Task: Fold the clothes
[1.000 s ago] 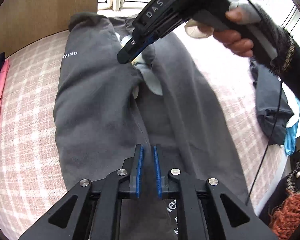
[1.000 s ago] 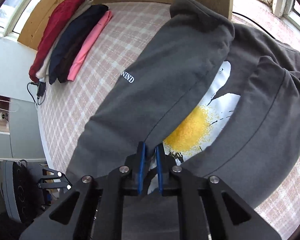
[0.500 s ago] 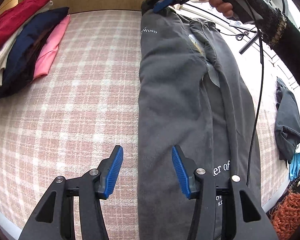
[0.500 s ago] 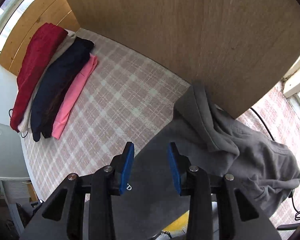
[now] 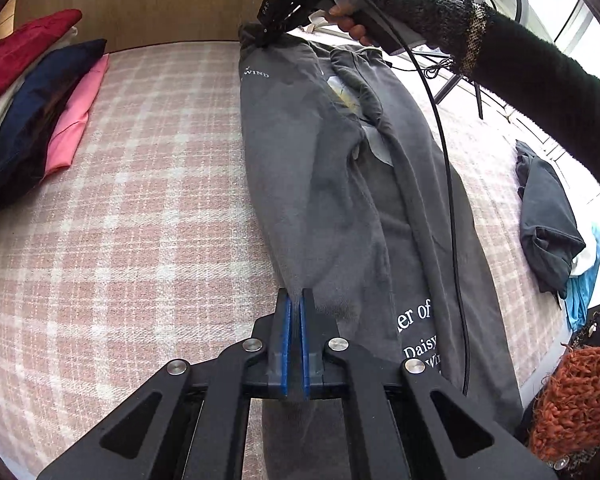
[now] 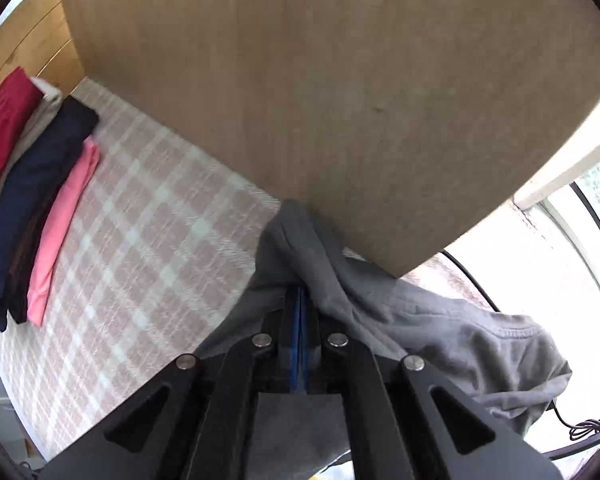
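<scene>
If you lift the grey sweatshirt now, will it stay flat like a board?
Probably not. The grey sweatshirt lies wrinkled and folded over itself, so it likely sags between the left tool and right tool. Its thick fleecy cloth probably won't slip from the pads.

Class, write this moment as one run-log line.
left gripper: shut on sweatshirt hem | right gripper: shut on its far end | folded pile: aside

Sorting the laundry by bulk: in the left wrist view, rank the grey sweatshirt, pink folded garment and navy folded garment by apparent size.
1. grey sweatshirt
2. navy folded garment
3. pink folded garment, though the navy one partly overlaps it.
</scene>
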